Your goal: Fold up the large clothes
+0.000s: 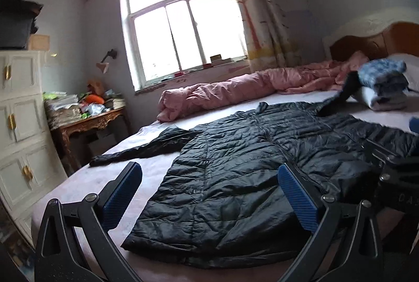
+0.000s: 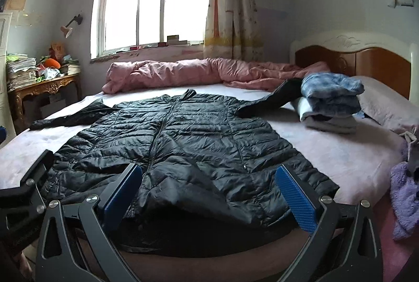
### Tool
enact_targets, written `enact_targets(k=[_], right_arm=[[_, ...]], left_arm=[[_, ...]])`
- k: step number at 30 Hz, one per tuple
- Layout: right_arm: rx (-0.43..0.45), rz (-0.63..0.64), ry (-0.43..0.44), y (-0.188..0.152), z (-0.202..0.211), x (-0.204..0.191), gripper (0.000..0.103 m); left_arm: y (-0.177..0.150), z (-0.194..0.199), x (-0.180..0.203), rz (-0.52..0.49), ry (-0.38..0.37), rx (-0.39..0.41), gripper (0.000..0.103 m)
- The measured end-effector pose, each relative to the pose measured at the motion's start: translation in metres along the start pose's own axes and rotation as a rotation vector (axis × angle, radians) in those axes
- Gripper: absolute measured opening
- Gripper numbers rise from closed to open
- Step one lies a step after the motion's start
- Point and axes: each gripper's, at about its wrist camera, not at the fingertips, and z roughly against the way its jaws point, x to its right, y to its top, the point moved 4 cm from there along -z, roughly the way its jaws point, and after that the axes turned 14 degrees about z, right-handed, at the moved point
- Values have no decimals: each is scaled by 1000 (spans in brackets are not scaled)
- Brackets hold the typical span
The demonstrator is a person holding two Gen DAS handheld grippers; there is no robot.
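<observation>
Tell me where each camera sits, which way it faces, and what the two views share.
Left wrist: on the open left claw, at the bed's foot edge, facing the window across the black quilted puffer jacket; the right claw's black body shows at the right edge.
Right wrist: on the open right claw, over the jacket's hem, facing the window and wooden headboard; the left claw's body shows at the left edge.
Shared: the jacket, rumpled pink quilt, folded blue clothes stack.

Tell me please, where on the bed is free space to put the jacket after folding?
Bare sheet lies between the black puffer jacket and the folded clothes pile; another strip lies left of the jacket. The window side holds the pink quilt.
</observation>
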Motion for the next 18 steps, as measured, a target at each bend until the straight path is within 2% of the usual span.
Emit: enact_targets(k=[6, 10, 13, 18], right_arm=[[-7, -2, 10, 1, 0, 1, 103], [-9, -8, 21, -1, 2, 2, 103], [-15, -15, 27, -2, 0, 3, 103], [-19, -2, 28, -1, -2, 2, 103]], left_arm=[[2, -7, -38, 219, -69, -56, 103], [-3, -14, -54, 310, -91, -104, 103], [-4, -12, -55, 328, -89, -95, 103], [0, -1, -45, 257, -59, -38, 103]])
